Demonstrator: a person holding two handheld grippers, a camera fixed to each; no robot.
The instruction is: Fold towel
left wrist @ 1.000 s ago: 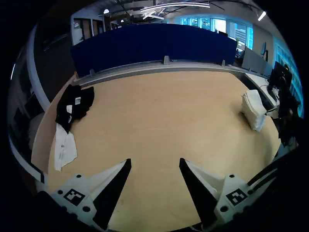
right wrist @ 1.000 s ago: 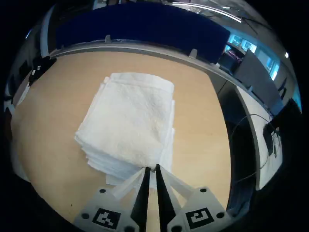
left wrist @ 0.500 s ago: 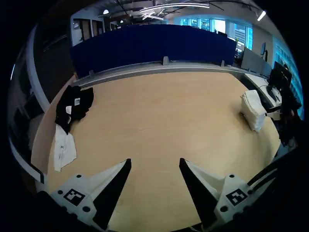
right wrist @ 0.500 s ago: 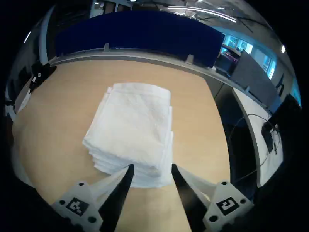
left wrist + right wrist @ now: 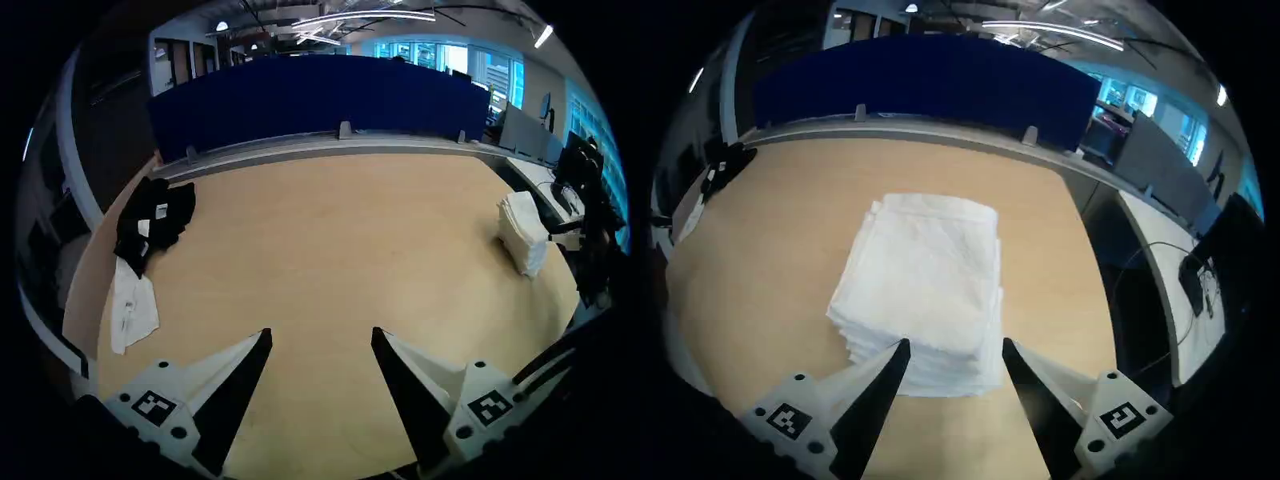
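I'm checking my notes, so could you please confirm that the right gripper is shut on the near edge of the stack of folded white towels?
Not quite: the right gripper is open, not shut. Its fingers are spread apart at the near edge of the stack of folded white towels and are pinching nothing. The right gripper view shows this.

White folded towels stacked flat on table.

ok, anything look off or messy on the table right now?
Only at the left of the left gripper view: a black garment lies crumpled near the table edge, a white cloth loose and unfolded beside it. The towel stack looks tidy, lower layers slightly uneven. Nothing spilled or damaged.
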